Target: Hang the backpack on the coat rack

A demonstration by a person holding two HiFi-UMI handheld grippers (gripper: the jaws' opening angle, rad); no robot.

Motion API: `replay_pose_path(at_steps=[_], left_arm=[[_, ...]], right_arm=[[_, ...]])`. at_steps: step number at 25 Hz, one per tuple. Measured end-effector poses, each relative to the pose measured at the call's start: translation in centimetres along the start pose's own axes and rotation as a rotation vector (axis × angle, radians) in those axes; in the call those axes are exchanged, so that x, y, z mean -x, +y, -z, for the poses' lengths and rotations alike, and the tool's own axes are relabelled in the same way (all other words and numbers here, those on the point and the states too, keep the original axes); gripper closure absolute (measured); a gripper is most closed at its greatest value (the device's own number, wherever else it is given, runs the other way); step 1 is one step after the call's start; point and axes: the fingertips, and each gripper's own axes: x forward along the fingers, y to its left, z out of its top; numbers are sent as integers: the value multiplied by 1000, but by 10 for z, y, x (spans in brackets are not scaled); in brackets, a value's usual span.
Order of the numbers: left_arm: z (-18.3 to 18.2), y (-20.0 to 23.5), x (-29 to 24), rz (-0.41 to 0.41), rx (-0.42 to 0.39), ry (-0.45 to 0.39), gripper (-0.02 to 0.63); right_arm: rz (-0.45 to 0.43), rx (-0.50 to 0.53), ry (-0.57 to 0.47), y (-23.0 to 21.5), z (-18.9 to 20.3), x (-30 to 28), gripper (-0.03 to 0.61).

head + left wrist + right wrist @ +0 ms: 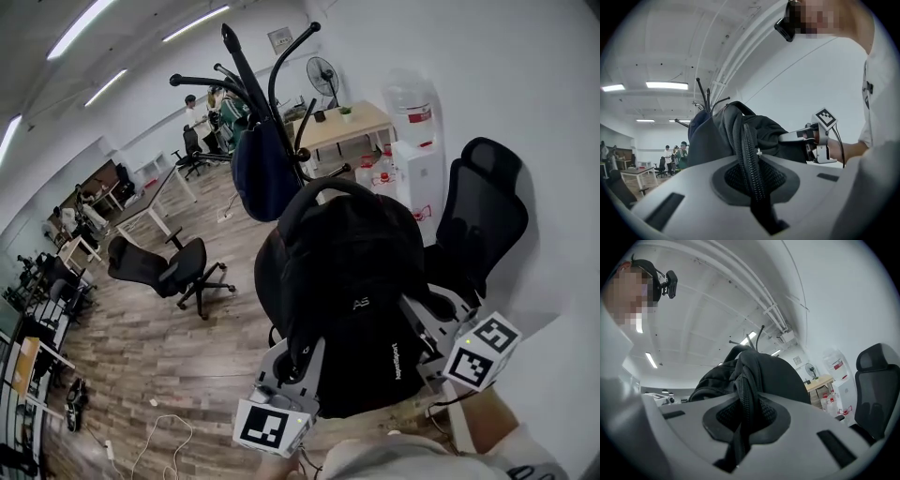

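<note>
A black backpack [352,291] hangs in the air between my two grippers, just in front of the black coat rack [255,80]. My left gripper [302,361] is shut on the pack's lower left side, its jaws pinching a ribbed black edge of the backpack [740,136]. On the pack's right side, my right gripper [419,328] is shut on a padded strap of the backpack [757,373]. A dark blue bag [262,173] hangs from the rack. The rack's hooks [707,97] rise beyond the pack. The right gripper [808,136] also shows in the left gripper view.
A black office chair [483,206] and a water dispenser [412,141] stand against the white wall at right. Behind the rack is a wooden table [342,127]. Another office chair [173,267] stands on the wood floor at left, with cables [159,436] lying nearer. People sit at desks at the back.
</note>
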Motion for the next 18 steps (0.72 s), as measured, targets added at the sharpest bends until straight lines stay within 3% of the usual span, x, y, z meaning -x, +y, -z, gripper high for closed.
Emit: replay_pose_path(at_steps=[7, 18], left_arm=[[-19, 14, -23, -31, -67, -38, 577], [-31, 51, -46, -31, -41, -56, 574]], right_arm=[[-37, 1, -17, -17, -23, -20, 546], [-37, 18, -29, -28, -41, -57, 546]])
